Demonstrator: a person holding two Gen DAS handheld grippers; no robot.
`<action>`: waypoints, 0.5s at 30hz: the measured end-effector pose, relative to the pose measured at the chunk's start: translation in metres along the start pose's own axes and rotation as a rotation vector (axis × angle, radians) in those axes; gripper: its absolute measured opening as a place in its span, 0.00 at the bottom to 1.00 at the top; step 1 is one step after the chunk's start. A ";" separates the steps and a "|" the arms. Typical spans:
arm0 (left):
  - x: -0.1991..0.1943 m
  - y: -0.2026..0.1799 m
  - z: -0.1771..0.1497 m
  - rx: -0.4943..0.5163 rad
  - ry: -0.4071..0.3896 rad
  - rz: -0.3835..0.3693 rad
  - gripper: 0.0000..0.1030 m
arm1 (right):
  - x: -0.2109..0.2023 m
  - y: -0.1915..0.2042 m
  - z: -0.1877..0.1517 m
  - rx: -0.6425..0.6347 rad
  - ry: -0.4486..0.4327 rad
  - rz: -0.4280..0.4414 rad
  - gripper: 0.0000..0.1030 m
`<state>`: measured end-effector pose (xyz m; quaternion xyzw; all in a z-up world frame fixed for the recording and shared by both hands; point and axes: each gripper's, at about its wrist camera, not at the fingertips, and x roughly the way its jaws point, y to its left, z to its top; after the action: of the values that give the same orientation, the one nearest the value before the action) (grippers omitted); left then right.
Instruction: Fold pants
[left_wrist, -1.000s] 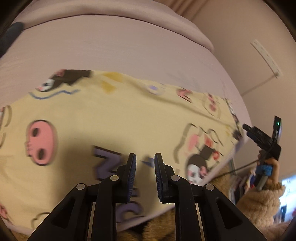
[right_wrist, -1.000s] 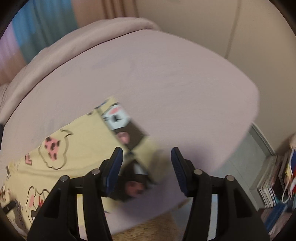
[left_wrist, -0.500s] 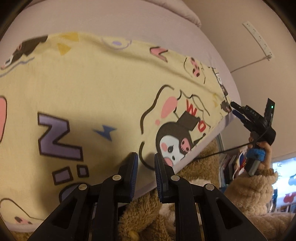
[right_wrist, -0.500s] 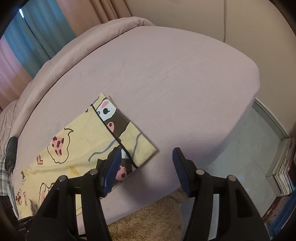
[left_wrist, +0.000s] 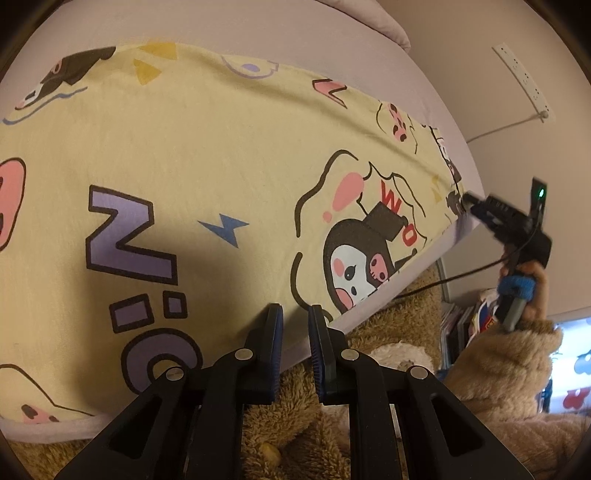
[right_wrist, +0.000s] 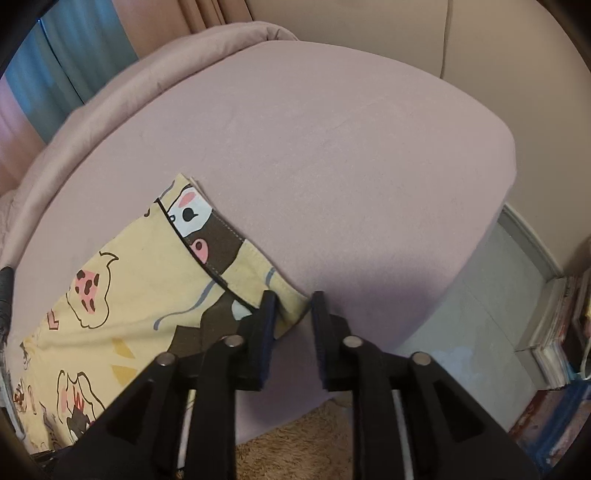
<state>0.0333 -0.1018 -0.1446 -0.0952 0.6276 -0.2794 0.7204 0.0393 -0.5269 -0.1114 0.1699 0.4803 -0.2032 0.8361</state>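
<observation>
Yellow cartoon-print pants (left_wrist: 207, 155) lie flat on the mauve bed (left_wrist: 258, 33). In the left wrist view my left gripper (left_wrist: 295, 314) hovers at the near edge of the pants, jaws a narrow gap apart, holding nothing. My right gripper (left_wrist: 469, 201) shows there at the far right, its tips at the hem corner. In the right wrist view the right gripper (right_wrist: 291, 304) has narrowed around the near corner of the dark-banded hem (right_wrist: 218, 247); the corner of the pants (right_wrist: 110, 295) lies between the fingers, which are still apart.
The bed (right_wrist: 351, 147) extends wide beyond the hem. Beige fuzzy rug (right_wrist: 295, 443) and grey floor (right_wrist: 469, 332) lie below the bed edge. Stacked books (right_wrist: 557, 332) stand by the wall. A power strip (left_wrist: 524, 81) hangs on the wall.
The left gripper dropped back to the near edge of the pants. The right gripper came down onto the hem corner and its jaws narrowed around it.
</observation>
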 end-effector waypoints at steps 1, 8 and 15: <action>-0.003 -0.003 0.000 0.011 -0.005 0.008 0.16 | -0.006 0.004 0.007 -0.018 -0.029 -0.013 0.46; -0.017 -0.025 0.014 0.111 -0.110 0.026 0.16 | 0.008 0.060 0.063 -0.180 -0.045 0.111 0.53; 0.005 -0.014 0.013 0.077 -0.066 0.028 0.16 | 0.064 0.097 0.082 -0.234 0.010 0.102 0.43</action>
<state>0.0420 -0.1190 -0.1396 -0.0679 0.5934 -0.2901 0.7477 0.1775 -0.4940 -0.1195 0.0965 0.4954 -0.1020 0.8572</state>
